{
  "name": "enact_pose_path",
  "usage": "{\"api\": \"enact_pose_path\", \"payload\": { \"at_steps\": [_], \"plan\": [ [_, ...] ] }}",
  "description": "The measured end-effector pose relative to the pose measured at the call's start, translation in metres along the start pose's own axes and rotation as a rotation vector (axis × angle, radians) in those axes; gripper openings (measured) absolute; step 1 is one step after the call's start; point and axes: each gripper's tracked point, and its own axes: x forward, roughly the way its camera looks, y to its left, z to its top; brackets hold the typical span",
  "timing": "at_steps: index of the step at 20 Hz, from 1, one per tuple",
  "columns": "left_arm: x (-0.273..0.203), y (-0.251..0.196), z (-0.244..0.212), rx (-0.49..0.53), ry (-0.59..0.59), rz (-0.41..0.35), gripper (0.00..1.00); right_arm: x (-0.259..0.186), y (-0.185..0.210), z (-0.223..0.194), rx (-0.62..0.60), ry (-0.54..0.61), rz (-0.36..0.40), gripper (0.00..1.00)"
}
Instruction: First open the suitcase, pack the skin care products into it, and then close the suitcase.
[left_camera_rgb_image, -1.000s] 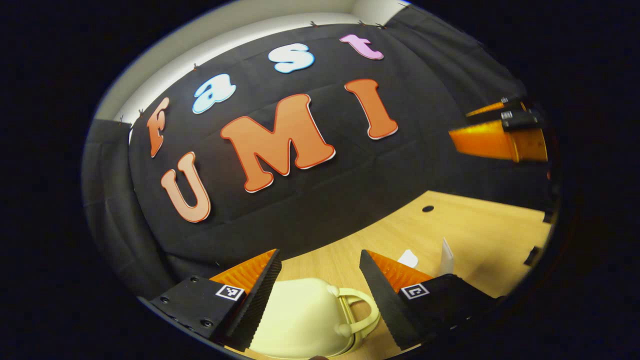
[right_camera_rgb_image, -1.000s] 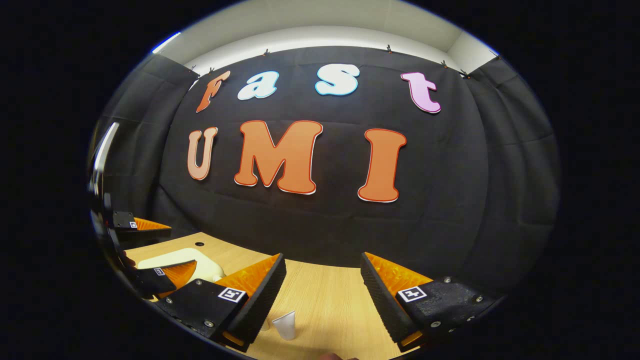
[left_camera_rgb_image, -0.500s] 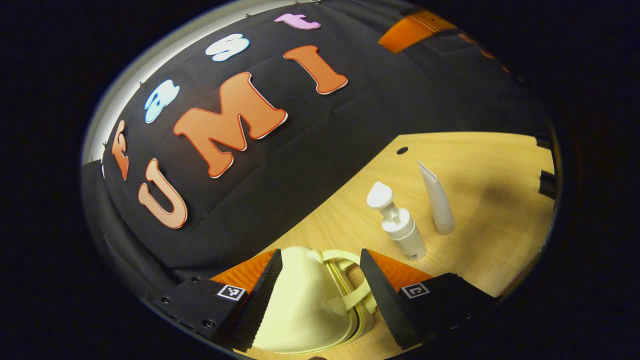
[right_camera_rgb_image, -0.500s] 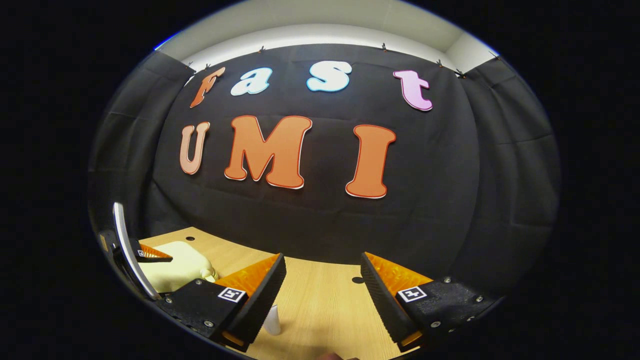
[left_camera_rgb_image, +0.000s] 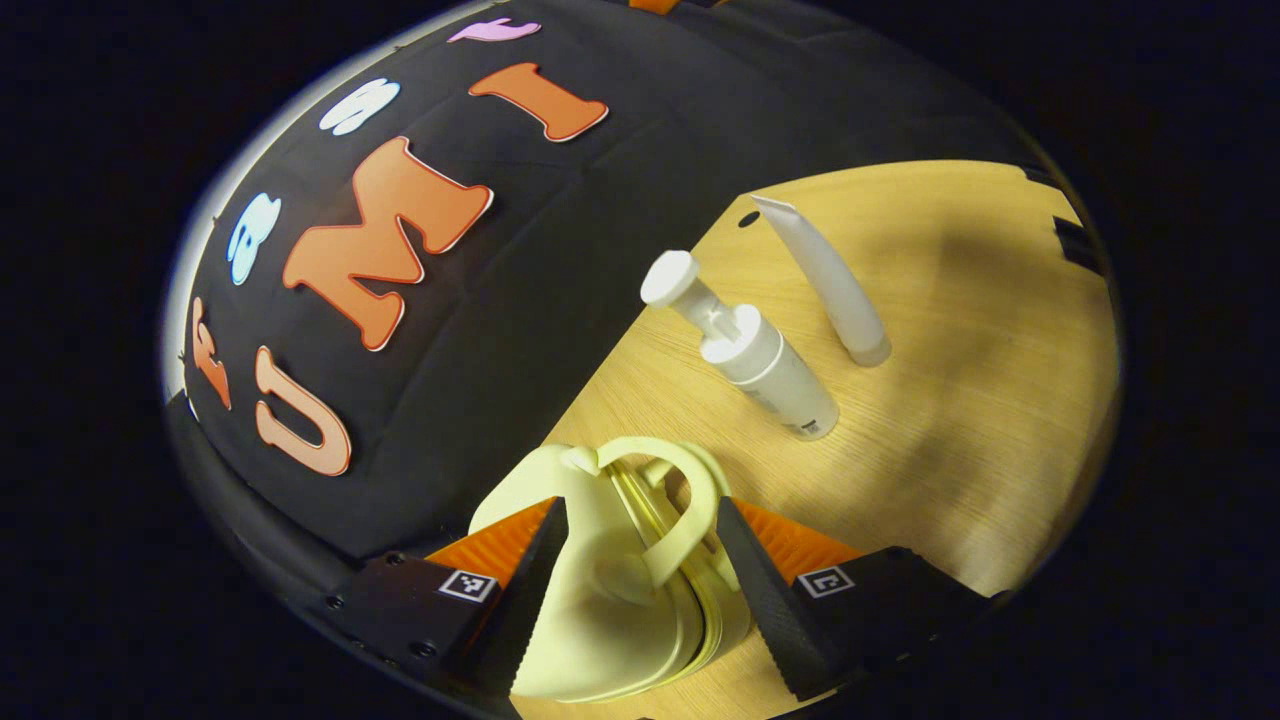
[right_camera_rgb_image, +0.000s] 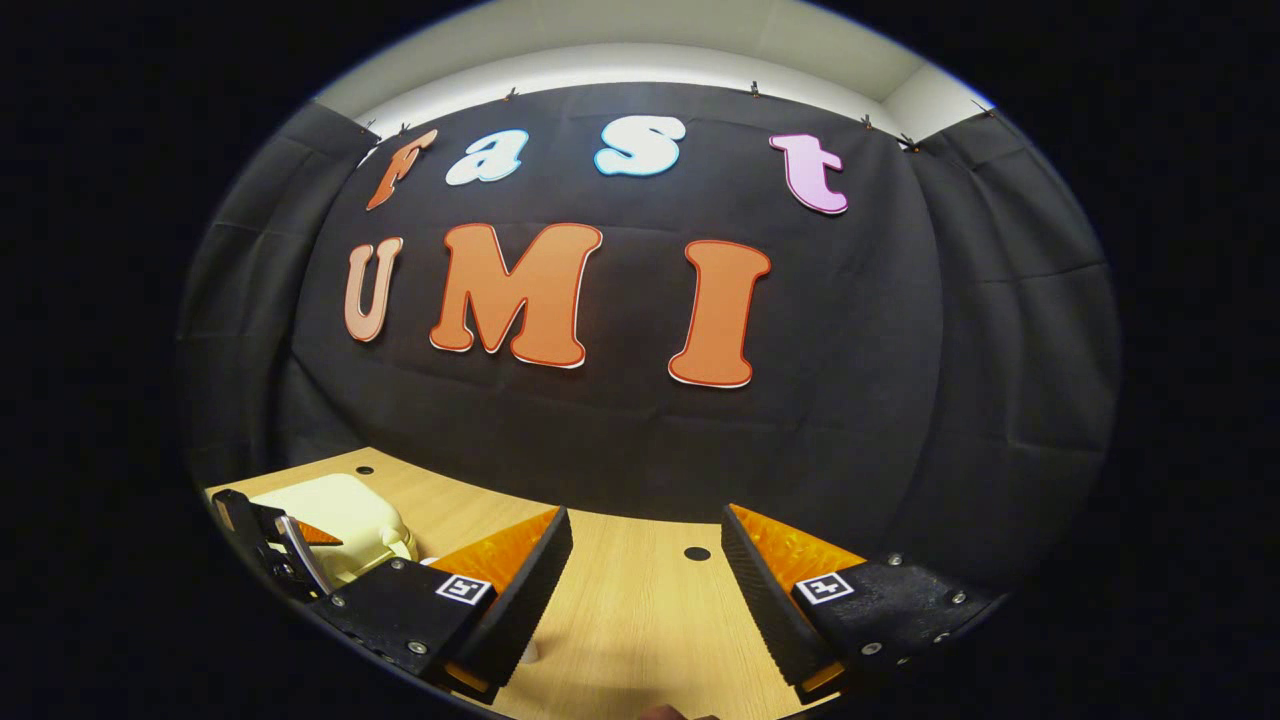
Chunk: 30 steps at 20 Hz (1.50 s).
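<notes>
A pale yellow suitcase lies shut on the wooden table, its curved handle pointing away from me. My left gripper is open and straddles the handle end, one finger on each side. Beyond the case stand a white pump bottle and a white tube, both upright on the table. In the right gripper view my right gripper hangs open over bare table, nothing between its fingers. The suitcase sits far to its left, with the left gripper on it.
The black cloth wall rises just behind the table. Small round holes mark the tabletop near the wall. A sliver of something white peeks past my right gripper's left finger. Open wood lies to the right of the tube.
My left gripper has tilted down and closed in on the suitcase, so the case now fills the gap and the bottle and tube have come into view. The right gripper drifted slightly.
</notes>
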Motion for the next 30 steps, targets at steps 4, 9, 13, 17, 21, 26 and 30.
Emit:
{"api": "enact_pose_path", "payload": {
  "at_steps": [4, 9, 13, 17, 21, 26, 30],
  "plan": [
    [0.011, -0.007, -0.011, 0.078, 0.049, 0.007, 0.85, -0.002, -0.002, -0.002, 0.01, 0.003, -0.004, 0.95],
    [0.029, -0.022, -0.015, 0.149, 0.076, -0.022, 0.56, -0.007, -0.004, 0.0, 0.013, -0.005, -0.01, 0.95],
    [0.026, -0.016, -0.005, 0.129, 0.045, -0.003, 0.12, -0.01, -0.005, -0.002, 0.008, 0.0, -0.016, 0.95],
    [0.02, -0.009, 0.004, -0.046, 0.013, -0.012, 0.12, -0.011, -0.001, -0.002, 0.005, 0.009, -0.014, 0.95],
    [0.014, 0.007, 0.012, -0.237, -0.029, 0.044, 0.12, -0.009, 0.013, 0.001, -0.005, 0.009, 0.001, 0.95],
    [0.012, 0.011, 0.017, -0.399, -0.068, 0.107, 0.12, -0.005, 0.044, 0.01, -0.02, 0.003, 0.053, 0.95],
    [0.011, 0.017, 0.02, -0.504, -0.092, 0.173, 0.11, 0.001, 0.07, 0.015, -0.032, -0.002, 0.087, 0.95]
  ]
}}
